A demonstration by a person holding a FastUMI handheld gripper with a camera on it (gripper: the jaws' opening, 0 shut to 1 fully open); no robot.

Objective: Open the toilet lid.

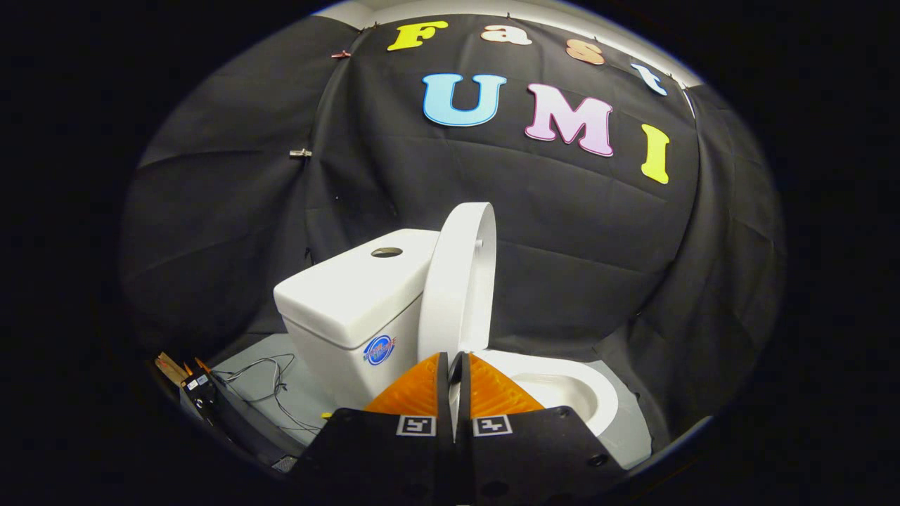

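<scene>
The white toilet lid [458, 281] stands raised, nearly upright, seen edge-on just in front of the white tank [351, 295]. The open bowl and its seat ring [583, 393] lie to the right of the lid's foot. My gripper [454, 360] is low and in front of the lid's lower part, with its fingertips [422, 386] pointing at it. The fingers are shut with only a thin slit between them and hold nothing. A sliver of white shows through that slit. I cannot tell whether the tips touch the lid.
A round flush button [387, 251] sits on top of the tank. Thin cables [271, 383] and a small dark device [197, 393] lie on the grey floor [246, 372] left of the toilet. Black cloth walls close in behind and on both sides.
</scene>
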